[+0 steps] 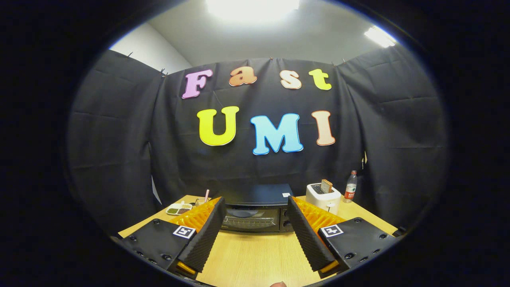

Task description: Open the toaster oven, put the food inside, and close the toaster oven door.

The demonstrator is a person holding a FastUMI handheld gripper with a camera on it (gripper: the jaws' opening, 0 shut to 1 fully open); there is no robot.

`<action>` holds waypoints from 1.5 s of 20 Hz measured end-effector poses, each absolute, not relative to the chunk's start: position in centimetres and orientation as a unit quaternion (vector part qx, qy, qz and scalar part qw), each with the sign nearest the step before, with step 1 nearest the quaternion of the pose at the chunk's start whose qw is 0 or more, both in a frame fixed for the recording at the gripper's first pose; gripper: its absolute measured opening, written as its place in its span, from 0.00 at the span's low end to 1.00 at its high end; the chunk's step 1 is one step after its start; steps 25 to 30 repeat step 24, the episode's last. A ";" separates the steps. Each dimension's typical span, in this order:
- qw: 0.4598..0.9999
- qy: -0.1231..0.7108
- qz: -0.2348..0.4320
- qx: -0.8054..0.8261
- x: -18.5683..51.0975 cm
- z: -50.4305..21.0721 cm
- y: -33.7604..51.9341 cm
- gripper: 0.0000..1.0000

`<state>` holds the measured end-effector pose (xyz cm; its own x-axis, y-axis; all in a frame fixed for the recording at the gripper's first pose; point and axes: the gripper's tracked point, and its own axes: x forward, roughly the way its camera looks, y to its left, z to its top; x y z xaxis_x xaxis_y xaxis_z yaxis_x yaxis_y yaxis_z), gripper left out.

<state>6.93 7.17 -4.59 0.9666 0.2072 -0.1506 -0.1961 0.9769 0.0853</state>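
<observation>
Jaws wide apart, holding nothing, aimed at toaster oven (255, 211) at far edge of desk (259, 255). Door shut. Could be start or end; food inside unclear.

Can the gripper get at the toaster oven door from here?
Probably yes. The gripper is open, and the toaster oven sits straight beyond its fingers with its door shut. Bare table lies between them; the white toaster stands off to one side.
</observation>
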 end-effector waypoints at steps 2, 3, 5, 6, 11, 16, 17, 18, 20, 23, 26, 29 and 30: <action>0.992 0.067 0.100 0.036 6.1 -3.9 6.6 0.98; 0.992 0.061 0.099 0.038 5.8 -3.6 6.5 0.98; 0.993 0.054 0.096 0.041 5.2 -3.3 6.0 0.98; 0.994 0.049 0.094 0.041 4.9 -3.0 5.8 0.98; 0.995 0.039 0.082 0.043 4.8 -2.0 4.6 0.98; 0.997 0.029 0.070 0.033 5.5 -1.0 3.7 0.98; 0.997 0.027 0.070 0.033 5.7 -0.8 3.8 0.98; 0.997 0.029 0.070 0.033 5.9 -0.8 3.8 0.98; 0.997 0.025 0.068 0.031 6.1 -0.3 3.8 0.98; 0.997 0.014 0.062 0.044 5.9 0.1 4.0 0.98; 0.997 0.016 0.069 0.041 5.9 0.0 4.2 0.98; 0.997 0.016 0.069 0.041 5.9 0.0 4.2 0.98; 0.997 0.016 0.069 0.041 5.9 0.0 4.2 0.98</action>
